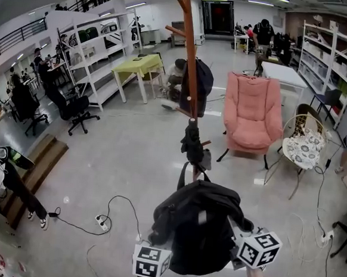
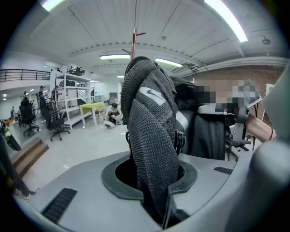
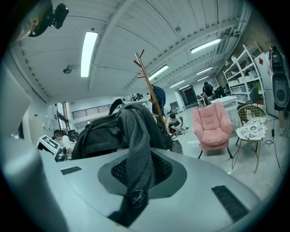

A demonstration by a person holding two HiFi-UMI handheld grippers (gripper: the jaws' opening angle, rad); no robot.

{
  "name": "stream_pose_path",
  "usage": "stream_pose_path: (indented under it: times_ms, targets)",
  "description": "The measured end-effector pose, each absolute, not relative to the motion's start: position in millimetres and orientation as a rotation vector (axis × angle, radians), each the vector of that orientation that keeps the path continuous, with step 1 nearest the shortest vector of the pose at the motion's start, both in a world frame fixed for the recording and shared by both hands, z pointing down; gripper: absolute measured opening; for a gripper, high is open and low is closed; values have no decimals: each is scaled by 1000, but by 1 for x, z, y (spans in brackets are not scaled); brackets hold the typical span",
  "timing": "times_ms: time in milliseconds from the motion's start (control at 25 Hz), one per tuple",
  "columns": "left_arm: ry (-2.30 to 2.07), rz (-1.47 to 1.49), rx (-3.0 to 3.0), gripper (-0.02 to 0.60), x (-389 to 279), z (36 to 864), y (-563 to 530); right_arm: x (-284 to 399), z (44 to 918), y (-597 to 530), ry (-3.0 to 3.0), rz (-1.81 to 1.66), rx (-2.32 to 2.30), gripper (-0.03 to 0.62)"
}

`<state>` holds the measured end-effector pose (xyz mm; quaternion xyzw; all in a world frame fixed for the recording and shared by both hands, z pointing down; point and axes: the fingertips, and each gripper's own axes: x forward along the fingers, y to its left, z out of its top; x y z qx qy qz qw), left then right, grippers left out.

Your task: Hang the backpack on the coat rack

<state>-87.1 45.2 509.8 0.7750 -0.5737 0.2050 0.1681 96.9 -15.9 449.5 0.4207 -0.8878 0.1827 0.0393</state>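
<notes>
Holding a black backpack (image 1: 199, 223) off the floor (image 1: 118, 160) at 6 o'clock of the head view, slung between the left gripper (image 1: 155, 256) at 7 o'clock and the right gripper (image 1: 254, 250) at 5 o'clock. Facing the wooden coat rack (image 1: 190, 76), upright from centre to 12 o'clock, with a dark item (image 1: 192, 143) hanging low on its pole just above the bag and bare pegs near the top. Hands low at the bottom edge, side by side, wrists roughly level with each other.

Looking along the left gripper: fingers drawn to a narrow gap and clamped on a mesh shoulder strap (image 2: 152, 131), rising from 6 o'clock to 12 o'clock and folding over toward the bag's body at 3 o'clock. Pointed forward and somewhat down, with the rack's tip showing at 12 o'clock behind the strap.

Looking along the right gripper: fingers almost together, pinching the second strap (image 3: 136, 149), draped from centre down to 6 o'clock. Bag body at 9 o'clock, rack at 12 o'clock, pink armchair (image 3: 212, 129) at 3 o'clock. Aimed closer to level than the left.

Judging by the sag: soft, floppy, fairly weighty, likely to swing and fold rather than keep its shape. Padded mesh probably grippy, not slippery, nothing fragile. Best held high on the straps, close to the bag's top, leaving an open loop to drop over a peg.
</notes>
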Motion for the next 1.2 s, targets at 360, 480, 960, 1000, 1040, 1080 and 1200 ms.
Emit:
stream_pose_path:
  times_ms: [360,480,960,1000,1040,1080,1200]
  targets:
    - [-1603,579,2252,101,-110,503,-28,76,441,-81,-2714,546,1343,38]
    - [-1587,575,2274,101,-119,498,-52,67,435,-101,-2710,534,1366,38]
    - [-1548,593,2402,101,-148,478,-134,46,415,-165,-2728,480,1479,38]
    - [-1546,594,2413,101,-150,475,-141,45,411,-171,-2733,476,1488,38]
    - [-1542,597,2423,101,-151,472,-148,43,409,-177,-2737,475,1496,38]
    - [-1536,601,2433,101,-151,468,-155,42,406,-183,-2740,476,1503,38]
    - [-1529,610,2453,101,-155,460,-175,39,398,-201,-2745,479,1527,38]
